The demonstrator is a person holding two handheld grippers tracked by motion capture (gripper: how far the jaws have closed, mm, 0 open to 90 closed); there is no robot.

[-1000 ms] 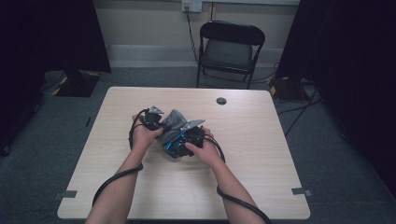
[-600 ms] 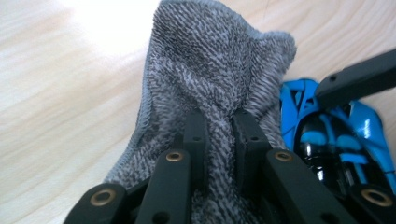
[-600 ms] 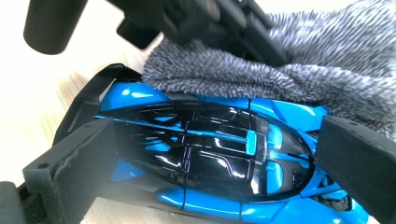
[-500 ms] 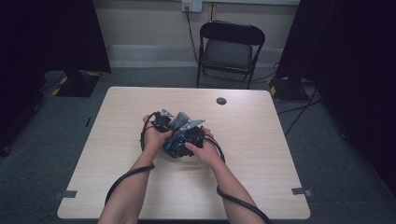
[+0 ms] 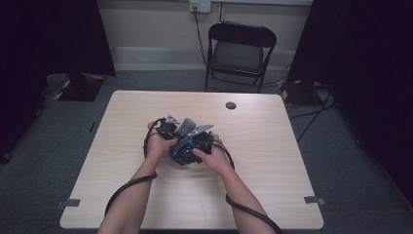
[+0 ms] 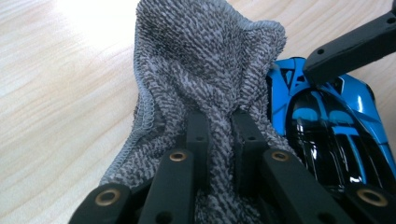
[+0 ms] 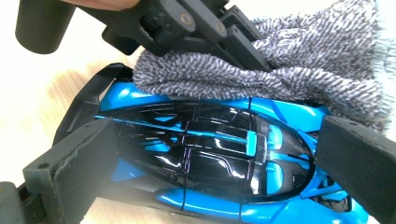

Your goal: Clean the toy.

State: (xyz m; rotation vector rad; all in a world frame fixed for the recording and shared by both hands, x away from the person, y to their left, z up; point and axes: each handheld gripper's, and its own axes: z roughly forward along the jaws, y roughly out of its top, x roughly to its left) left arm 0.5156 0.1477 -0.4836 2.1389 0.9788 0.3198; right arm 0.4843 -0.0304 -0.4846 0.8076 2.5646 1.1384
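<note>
Since a second ago the left tool [image 5: 168,127] has edged right, closer to the right tool [image 5: 195,141]. Both work mid-table [image 5: 272,161], a pale wooden top; a folding chair [image 5: 238,48] stands behind. The left tool pinches a grey cloth [image 6: 205,60] against the car [image 7: 205,154]. The right tool clamps the blue-black car at nose and tail, its length spanning the jaws.

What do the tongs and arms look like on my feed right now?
Both tongs, left and right, have matte black, angular jaws. The left jaws run on bars joined by brass-coloured rivets; the right jaws end in broad grey-black blocks. A grey three-cornered plate sits on top, and a thick black cable loops back along each bare, sleeveless forearm.
</note>
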